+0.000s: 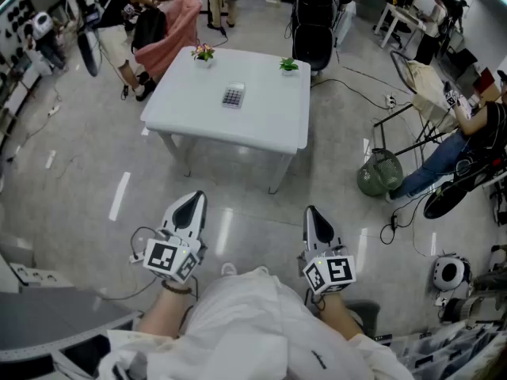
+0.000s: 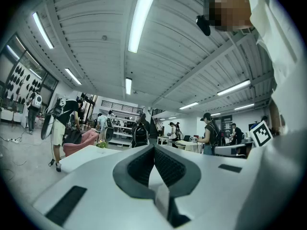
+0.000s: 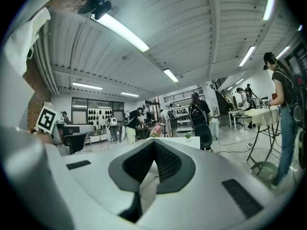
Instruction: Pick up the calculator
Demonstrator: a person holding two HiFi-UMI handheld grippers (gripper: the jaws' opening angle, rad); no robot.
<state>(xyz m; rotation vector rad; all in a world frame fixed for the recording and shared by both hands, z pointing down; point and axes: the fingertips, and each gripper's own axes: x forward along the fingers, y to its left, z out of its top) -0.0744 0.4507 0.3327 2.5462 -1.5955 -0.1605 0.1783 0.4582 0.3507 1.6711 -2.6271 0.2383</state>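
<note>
A grey calculator (image 1: 233,96) lies flat near the middle of the white table (image 1: 269,125), far ahead of me. My left gripper (image 1: 192,204) and right gripper (image 1: 314,216) hang side by side over the floor, short of the table's near edge, both pointing toward it. In the left gripper view the jaws of the left gripper (image 2: 154,147) meet at the tip with nothing between them. The right gripper (image 3: 154,143) looks the same in its own view. The calculator shows in neither gripper view.
Two small potted plants (image 1: 203,53) (image 1: 289,66) stand at the table's far edge. A black chair (image 1: 314,22) and a pink chair (image 1: 170,30) sit behind it. To the right are a green fan (image 1: 379,172), floor cables and a seated person (image 1: 467,133).
</note>
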